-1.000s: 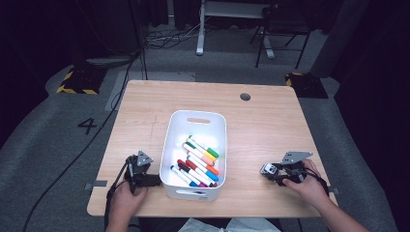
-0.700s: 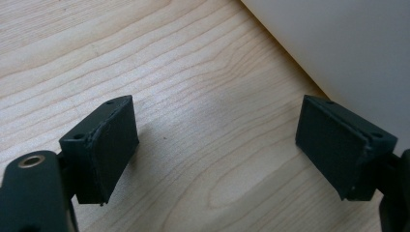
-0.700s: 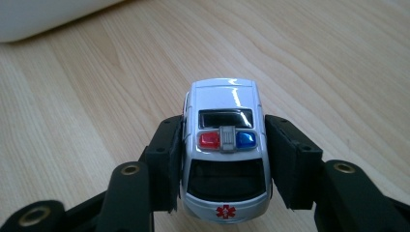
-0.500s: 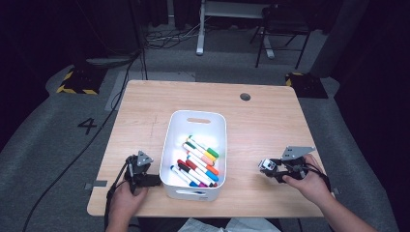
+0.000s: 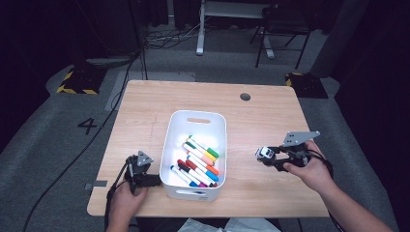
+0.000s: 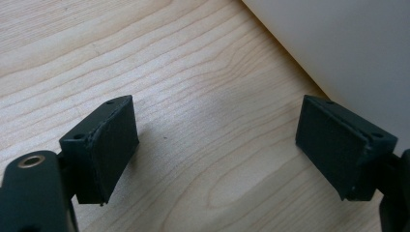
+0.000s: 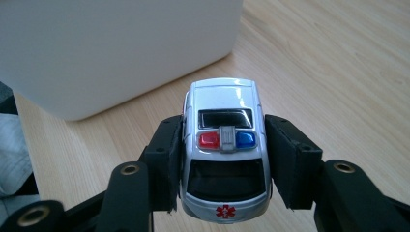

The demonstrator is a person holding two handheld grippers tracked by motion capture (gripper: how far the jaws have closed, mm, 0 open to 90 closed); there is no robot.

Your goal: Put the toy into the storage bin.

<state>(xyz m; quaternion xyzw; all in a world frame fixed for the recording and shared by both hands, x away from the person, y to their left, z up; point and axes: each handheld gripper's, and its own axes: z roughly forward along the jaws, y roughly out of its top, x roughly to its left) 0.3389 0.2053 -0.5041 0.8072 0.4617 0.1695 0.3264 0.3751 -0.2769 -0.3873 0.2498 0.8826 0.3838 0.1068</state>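
1. Right gripper (image 7: 222, 159): jaws clamped on the flanks of a toy car (image 7: 223, 145), silver, with red and blue roof lights.
2. In the high view, the car (image 5: 264, 153) is held above the table (image 5: 145, 106), right of the white bin (image 5: 197, 116) and apart from it.
3. Left gripper (image 6: 217, 145): jaws wide, nothing between them; low over the table beside the bin wall (image 6: 348, 48).
4. Bin holds markers (image 5: 196, 162).

White bin (image 5: 216, 126) full of coloured markers (image 5: 197, 160) mid-table (image 5: 145, 106), dark grommet hole (image 5: 245, 96) far right.
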